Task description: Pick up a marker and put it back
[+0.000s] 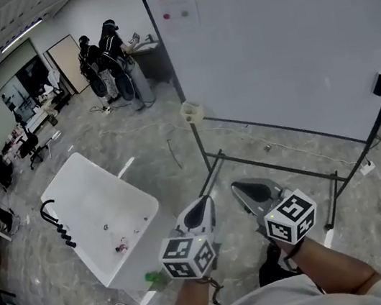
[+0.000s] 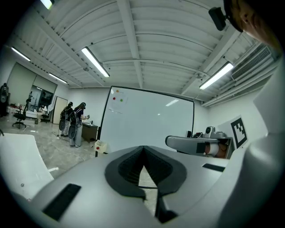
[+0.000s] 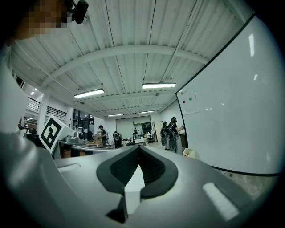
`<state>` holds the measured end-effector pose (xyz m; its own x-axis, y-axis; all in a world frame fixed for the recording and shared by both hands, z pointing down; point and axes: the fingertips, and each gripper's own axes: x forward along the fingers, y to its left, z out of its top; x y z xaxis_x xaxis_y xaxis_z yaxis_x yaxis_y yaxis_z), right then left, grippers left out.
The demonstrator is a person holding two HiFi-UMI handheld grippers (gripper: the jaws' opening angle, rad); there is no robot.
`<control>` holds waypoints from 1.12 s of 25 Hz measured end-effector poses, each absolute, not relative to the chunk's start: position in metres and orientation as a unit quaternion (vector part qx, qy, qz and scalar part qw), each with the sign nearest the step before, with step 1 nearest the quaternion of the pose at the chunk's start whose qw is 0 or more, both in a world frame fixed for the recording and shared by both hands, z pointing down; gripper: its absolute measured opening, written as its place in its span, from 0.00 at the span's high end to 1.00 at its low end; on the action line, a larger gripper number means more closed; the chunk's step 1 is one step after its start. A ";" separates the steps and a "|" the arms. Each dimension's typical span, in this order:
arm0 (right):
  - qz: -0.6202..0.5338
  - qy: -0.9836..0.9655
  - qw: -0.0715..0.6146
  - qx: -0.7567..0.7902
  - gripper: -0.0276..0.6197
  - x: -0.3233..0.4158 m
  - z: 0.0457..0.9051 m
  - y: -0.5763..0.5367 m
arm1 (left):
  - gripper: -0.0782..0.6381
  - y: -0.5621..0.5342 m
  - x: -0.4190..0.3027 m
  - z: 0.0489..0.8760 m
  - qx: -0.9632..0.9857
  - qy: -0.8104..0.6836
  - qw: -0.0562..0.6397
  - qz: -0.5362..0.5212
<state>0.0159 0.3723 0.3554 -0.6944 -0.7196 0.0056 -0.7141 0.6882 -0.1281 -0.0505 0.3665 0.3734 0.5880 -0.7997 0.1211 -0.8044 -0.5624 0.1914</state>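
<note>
No marker shows clearly in any view. A large whiteboard on a black wheeled stand fills the right side, with small coloured magnets near its top left corner. A small cream box hangs at the board's lower left corner, also seen in the left gripper view. My left gripper and right gripper hang side by side in the air low in the head view, short of the board. Both point toward it and their jaws are shut on nothing. In the left gripper view the jaws meet at their tips, as do the right ones.
A white table stands to the left with small bits on it and a black cable at its edge. The stand's legs cross the floor ahead. Two people stand far back by a desk. Cables lie on the floor.
</note>
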 end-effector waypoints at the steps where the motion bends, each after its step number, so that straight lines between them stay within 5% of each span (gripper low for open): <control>1: -0.060 0.919 0.022 -0.388 0.95 0.019 0.359 0.353 | 0.89 0.348 -0.048 0.377 0.882 -0.458 0.114 0.011; 16: -0.090 0.939 -0.027 -0.330 0.95 0.079 0.401 0.077 | 0.89 0.085 0.006 0.401 0.846 -0.514 0.142 0.014; 28: -0.080 0.943 -0.058 -0.319 0.95 0.052 0.414 -0.094 | 0.89 -0.098 -0.011 0.418 0.854 -0.500 0.146 0.012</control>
<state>0.0525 -0.0942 0.4135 -0.7896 -0.5923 0.1606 -0.6108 0.7837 -0.1129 -0.0109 -0.0983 0.4176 0.4998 -0.8499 0.1668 -0.8571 -0.4575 0.2369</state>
